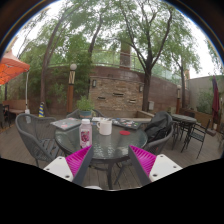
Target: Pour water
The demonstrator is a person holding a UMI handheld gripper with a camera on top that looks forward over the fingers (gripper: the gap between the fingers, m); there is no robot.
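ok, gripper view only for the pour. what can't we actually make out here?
- Bottle on the glass table: too small to read the label, the cap state or the water level.
- White cup beside it: too small to see whether it holds anything.
- Gripper: fingers open, nothing between them; their bases are cut off at the bottom.
- Chairs: partly hidden behind the table.

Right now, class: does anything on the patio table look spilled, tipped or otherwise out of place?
Nothing stands out. The bottle and white cup stand upright on the glass table, beyond the open gripper; no spill shows.
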